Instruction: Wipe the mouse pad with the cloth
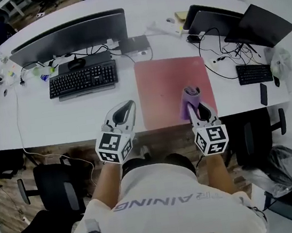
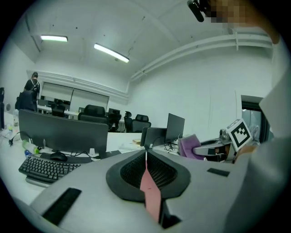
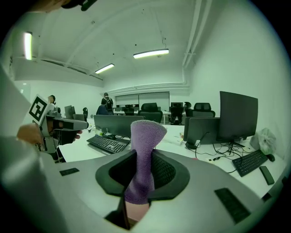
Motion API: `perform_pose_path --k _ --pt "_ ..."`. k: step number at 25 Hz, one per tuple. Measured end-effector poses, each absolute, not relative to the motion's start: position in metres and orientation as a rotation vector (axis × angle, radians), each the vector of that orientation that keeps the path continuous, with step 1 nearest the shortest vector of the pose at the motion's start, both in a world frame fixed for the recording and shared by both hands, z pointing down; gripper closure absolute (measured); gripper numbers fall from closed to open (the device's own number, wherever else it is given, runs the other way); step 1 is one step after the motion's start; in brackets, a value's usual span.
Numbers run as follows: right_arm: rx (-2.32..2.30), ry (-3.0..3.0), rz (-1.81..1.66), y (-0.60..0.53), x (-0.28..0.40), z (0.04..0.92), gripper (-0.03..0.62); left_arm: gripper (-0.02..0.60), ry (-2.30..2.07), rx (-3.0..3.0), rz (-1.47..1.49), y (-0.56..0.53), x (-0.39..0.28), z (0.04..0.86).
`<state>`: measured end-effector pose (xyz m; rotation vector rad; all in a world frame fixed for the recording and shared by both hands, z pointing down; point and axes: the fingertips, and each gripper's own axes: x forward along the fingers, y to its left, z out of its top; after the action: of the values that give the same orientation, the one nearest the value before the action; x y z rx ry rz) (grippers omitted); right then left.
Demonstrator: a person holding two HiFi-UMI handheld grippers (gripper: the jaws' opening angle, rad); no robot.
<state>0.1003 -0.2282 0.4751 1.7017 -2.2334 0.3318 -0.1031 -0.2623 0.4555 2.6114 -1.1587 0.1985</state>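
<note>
At a long white counter [image 1: 39,123] crowded with monitors and keyboards, a person stands over a pink mouse pad [image 1: 168,83], a gripper in each hand. The right gripper [image 1: 199,114] hangs above the pad's near edge, its fingers clamped on a purple cloth [image 1: 191,99] that juts forward along them, with most of the pad stretching ahead and to its left. The left gripper [image 1: 125,109], fingers pressed together on nothing, waits just off the pad's near left corner. Whether the cloth touches the pad is unclear.
</note>
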Motion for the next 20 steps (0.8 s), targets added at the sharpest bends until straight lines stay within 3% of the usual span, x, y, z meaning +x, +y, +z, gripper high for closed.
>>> perform_pose_path --k 11,20 --pt "1.535 -2.340 0.297 -0.285 0.080 0.472 0.496 0.549 -1.277 2.515 0.181 -0.288 -0.116 0.463" --pt "1.510 -2.414 0.319 -0.312 0.176 0.472 0.496 0.549 -1.399 2.502 0.235 -0.303 -0.027 0.449"
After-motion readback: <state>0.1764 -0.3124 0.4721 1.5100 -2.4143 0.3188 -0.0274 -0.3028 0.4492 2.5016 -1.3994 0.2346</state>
